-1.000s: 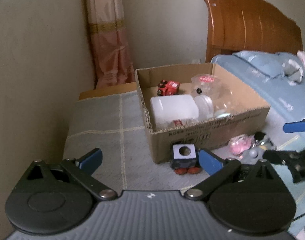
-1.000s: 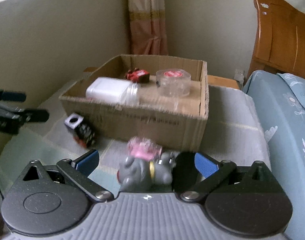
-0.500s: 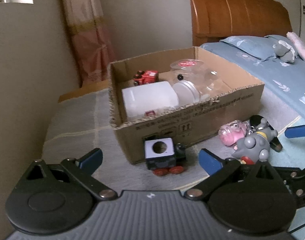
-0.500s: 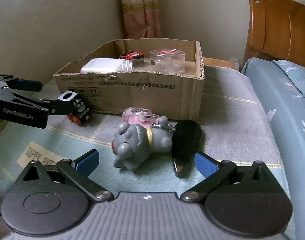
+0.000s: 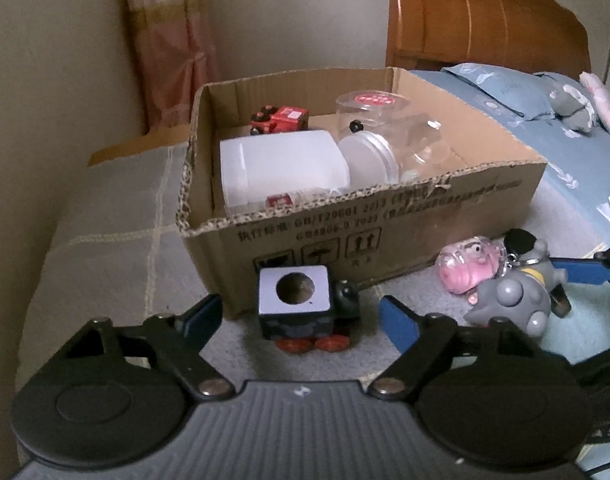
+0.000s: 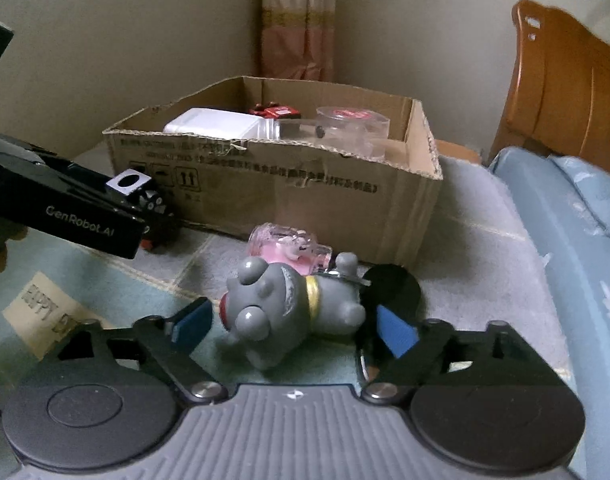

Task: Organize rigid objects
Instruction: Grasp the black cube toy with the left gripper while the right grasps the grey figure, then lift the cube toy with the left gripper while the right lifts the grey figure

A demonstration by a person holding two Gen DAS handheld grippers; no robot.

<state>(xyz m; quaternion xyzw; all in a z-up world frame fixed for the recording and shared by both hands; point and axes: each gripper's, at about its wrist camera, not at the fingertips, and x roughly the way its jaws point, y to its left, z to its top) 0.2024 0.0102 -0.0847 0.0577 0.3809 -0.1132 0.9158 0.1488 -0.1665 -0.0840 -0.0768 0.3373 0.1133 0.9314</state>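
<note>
Black toy train [image 5: 303,308]: on the surface against the cardboard box [image 5: 385,220]; rigid, light, rolls; grip the flat cab sides. Left gripper [image 5: 301,318] and right gripper [image 6: 293,326], straddling the grey figurine [image 6: 289,308]: fingers closing, not yet touching.

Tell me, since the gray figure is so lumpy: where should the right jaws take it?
Grip the gray hippo figure across its rounded body, behind the gold collar, coming from above. It lies on its side between the right gripper jaws, which have just been closing but show gaps; head bumps and legs look slippery.
</note>
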